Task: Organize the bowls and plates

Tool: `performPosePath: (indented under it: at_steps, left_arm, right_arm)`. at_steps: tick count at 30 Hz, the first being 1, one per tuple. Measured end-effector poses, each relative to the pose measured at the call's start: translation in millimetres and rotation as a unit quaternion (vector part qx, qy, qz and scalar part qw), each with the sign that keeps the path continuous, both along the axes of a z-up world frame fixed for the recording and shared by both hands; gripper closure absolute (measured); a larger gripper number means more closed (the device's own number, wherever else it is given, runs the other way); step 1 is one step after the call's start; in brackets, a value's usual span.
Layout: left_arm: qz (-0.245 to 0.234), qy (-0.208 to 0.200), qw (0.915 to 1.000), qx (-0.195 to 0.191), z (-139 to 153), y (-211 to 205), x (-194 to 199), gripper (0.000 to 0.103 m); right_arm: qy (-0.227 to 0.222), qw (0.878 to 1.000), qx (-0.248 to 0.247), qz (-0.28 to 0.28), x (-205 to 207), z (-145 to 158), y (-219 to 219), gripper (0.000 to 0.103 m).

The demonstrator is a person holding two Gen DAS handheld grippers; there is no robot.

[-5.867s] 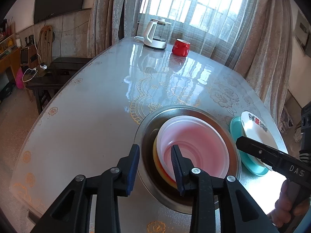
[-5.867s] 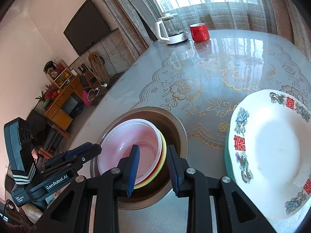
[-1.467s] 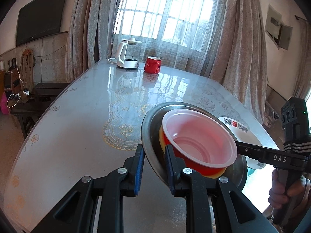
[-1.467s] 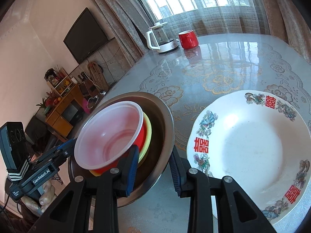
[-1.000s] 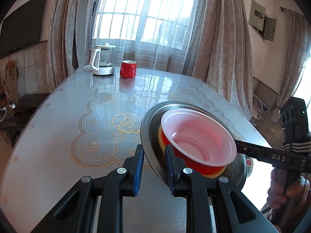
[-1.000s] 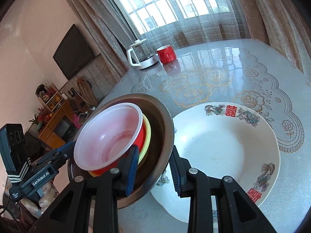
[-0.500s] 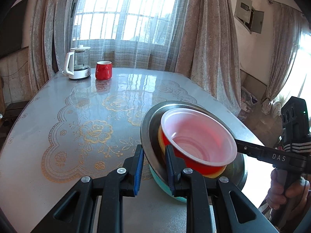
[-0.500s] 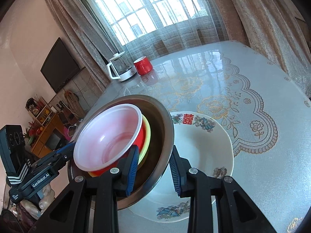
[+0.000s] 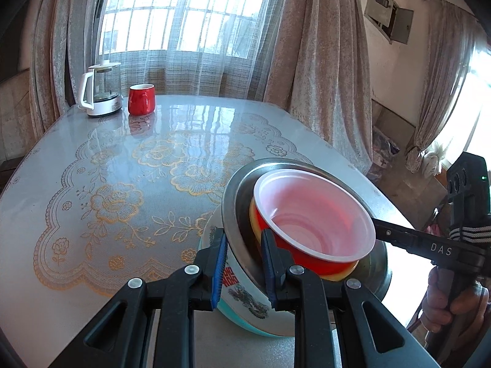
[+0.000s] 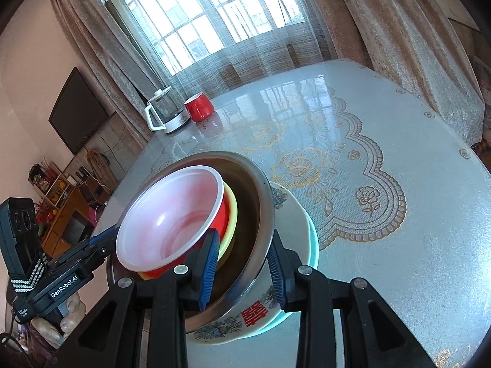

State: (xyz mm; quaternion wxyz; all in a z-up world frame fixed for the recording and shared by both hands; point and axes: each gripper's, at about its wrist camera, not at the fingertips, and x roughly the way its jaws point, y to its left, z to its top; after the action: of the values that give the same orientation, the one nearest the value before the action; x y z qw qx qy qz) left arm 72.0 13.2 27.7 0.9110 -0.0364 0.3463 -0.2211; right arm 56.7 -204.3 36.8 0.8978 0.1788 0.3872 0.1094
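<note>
A steel bowl (image 9: 233,208) (image 10: 257,214) holds a yellow bowl (image 10: 231,214) and a red bowl with a white inside (image 9: 313,214) (image 10: 172,214). My left gripper (image 9: 244,263) is shut on the steel bowl's near rim. My right gripper (image 10: 244,263) is shut on its opposite rim. Together they hold the stack just above a white patterned plate (image 9: 242,300) (image 10: 294,214), which lies on a teal plate (image 9: 245,326) (image 10: 313,245). Whether the steel bowl touches the plate is hidden.
The table (image 9: 92,159) (image 10: 414,245) carries a lace-pattern cover. A white kettle (image 9: 99,89) (image 10: 164,113) and a red mug (image 9: 141,98) (image 10: 199,105) stand at its far end. Curtains hang behind; the table edge runs close on the right.
Both grippers lifted the bowl stack off the table and carried it sideways over the white plate. It now sits lower, right above that plate.
</note>
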Motion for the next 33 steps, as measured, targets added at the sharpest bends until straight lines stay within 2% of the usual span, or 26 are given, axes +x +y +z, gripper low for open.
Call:
performPosePath:
  at_steps: [14, 33]
  left_arm:
    - [0.011, 0.035, 0.9991, 0.02, -25, -5, 6, 0.081]
    - [0.016, 0.042, 0.9988, 0.019, -27, -8, 9, 0.079]
  right_arm:
    - [0.017, 1.0, -0.001, 0.009, 9, -21, -1, 0.071]
    - [0.022, 1.0, 0.015, 0.017, 12, -27, -8, 0.071]
